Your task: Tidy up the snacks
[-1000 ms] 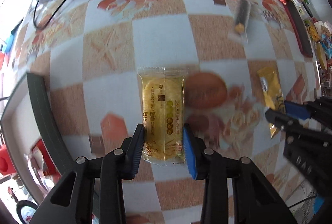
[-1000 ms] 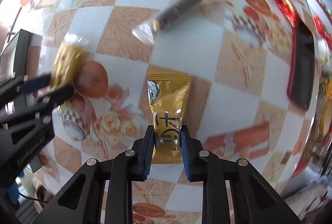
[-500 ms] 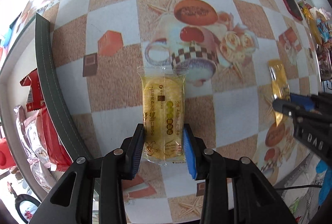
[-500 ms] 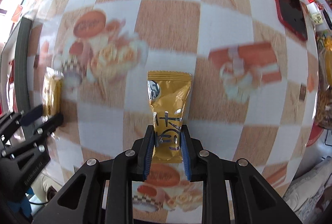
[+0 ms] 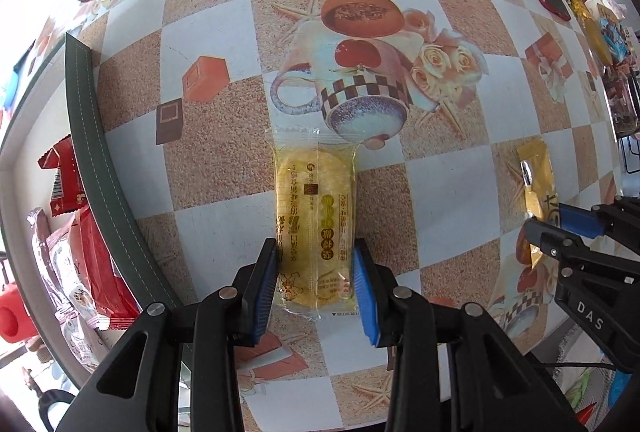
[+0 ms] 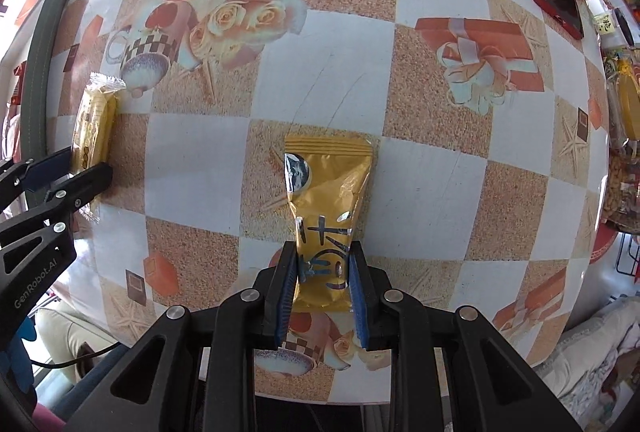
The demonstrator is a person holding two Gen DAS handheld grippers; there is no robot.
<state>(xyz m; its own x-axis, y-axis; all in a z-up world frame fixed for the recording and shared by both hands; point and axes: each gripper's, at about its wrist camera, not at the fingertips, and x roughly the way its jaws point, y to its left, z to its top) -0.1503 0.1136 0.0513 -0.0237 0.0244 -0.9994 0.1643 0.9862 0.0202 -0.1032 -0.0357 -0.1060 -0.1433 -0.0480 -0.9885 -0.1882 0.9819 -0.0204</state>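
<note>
The left tongs (image 5: 316,276) are clenched on the lower half of a clear-wrapped yellow cake (image 5: 315,232), pads pressed against both long edges, and the packet hangs straight down above the worktop (image 5: 448,191). The right tongs (image 6: 323,282) are clamped on the bottom of a gold foil sachet (image 6: 326,207), whose wrapper pinches in at the grip while its upper end flares free.

Both snacks are carried clear of the checked cloth, the cake nearer the green-edged tray (image 5: 86,135) at the left, where red packets (image 5: 96,264) already lie. That tray looks like the likely drop point, so the left load should probably go first.

To do it well, keep each grip firm until the packet is over the tray floor, past the stitched rim, then lower before letting go so the wrapper does not catch on the edge. The sachet is held only by its crimped end and may swing, so move it gently. Keep the two tongs well apart as they converge on the tray.
</note>
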